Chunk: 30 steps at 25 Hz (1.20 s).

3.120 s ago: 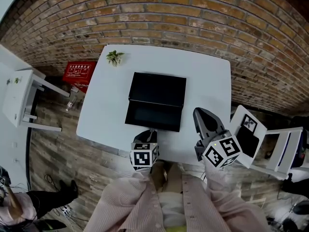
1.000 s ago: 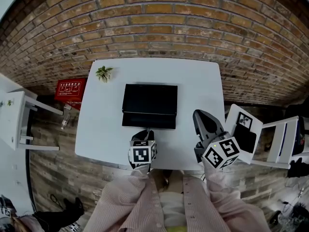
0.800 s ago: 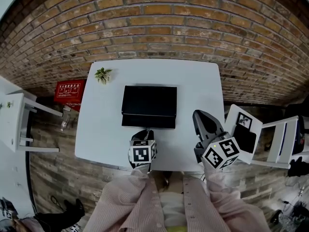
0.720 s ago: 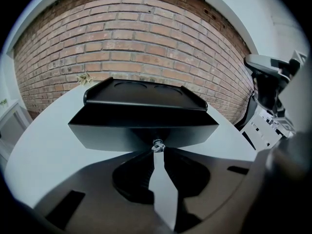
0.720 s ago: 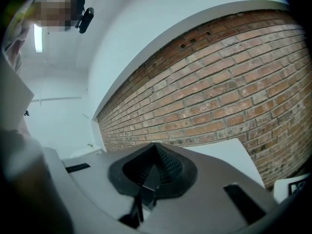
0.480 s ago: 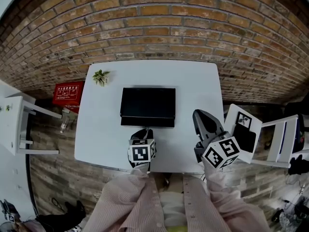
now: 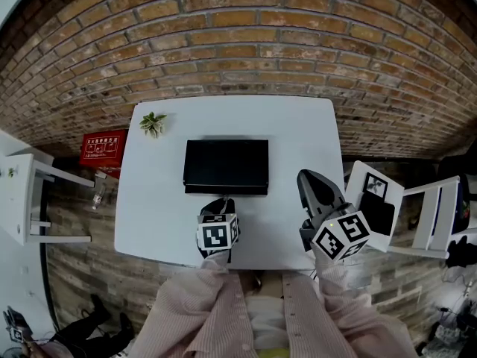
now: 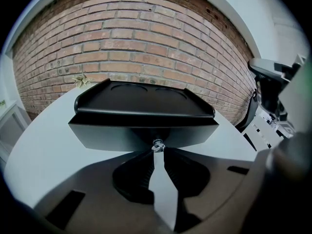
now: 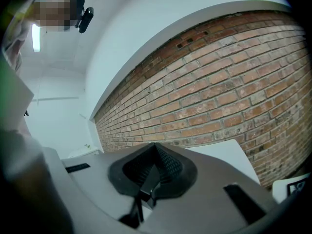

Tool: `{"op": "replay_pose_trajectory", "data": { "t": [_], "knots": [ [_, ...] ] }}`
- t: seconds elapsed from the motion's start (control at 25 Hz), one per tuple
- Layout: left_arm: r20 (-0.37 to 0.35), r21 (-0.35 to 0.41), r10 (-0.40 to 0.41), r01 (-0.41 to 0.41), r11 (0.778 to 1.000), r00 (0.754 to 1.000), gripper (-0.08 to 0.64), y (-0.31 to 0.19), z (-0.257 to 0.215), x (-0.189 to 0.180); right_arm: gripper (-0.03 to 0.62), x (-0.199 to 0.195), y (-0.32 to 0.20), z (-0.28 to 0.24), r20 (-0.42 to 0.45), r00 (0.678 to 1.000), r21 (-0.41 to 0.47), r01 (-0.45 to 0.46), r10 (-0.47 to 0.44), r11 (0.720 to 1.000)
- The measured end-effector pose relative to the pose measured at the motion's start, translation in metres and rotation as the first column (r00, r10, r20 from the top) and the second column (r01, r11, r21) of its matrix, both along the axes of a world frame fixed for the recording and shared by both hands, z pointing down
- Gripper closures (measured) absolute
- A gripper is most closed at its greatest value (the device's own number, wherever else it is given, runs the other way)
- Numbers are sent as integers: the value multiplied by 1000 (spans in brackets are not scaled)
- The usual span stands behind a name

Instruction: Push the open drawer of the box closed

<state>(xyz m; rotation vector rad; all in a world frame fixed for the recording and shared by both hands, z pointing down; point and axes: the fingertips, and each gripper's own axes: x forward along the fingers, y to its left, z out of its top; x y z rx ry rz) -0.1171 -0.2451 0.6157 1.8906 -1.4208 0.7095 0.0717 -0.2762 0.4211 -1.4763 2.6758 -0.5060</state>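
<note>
A black box (image 7: 226, 161) lies in the middle of the white table (image 7: 149, 200), its top moulded as a shallow tray (image 8: 144, 94). Its drawer front (image 8: 141, 133) sits pushed in under the top's front lip. My left gripper (image 7: 223, 202) is at the box's near side. Its fingertips close round the small metal knob (image 8: 157, 145) at the middle of the drawer front. My right gripper (image 7: 307, 179) hangs over the table's near right corner, away from the box. It is shut with nothing in it and points at the brick wall (image 9: 234, 96).
A small potted plant (image 7: 153, 122) stands at the table's far left corner. On the floor lie a red box (image 7: 103, 148) and a white shelf unit (image 7: 22, 192) at left. At right are a white chair (image 7: 440, 218) and a marker card (image 7: 376, 196).
The drawer, which stood well out of the box three seconds ago, has slid in with my left gripper following at its front. The right gripper has kept its place.
</note>
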Motion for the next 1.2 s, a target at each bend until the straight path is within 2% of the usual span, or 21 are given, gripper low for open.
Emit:
{"op": "replay_pose_trajectory", "data": {
  "t": [1.2],
  "knots": [
    [-7, 7, 6, -6, 1000, 1000, 499, -21, 0, 0, 591, 7, -16, 4, -2, 999, -12, -35, 35, 999]
  ]
}}
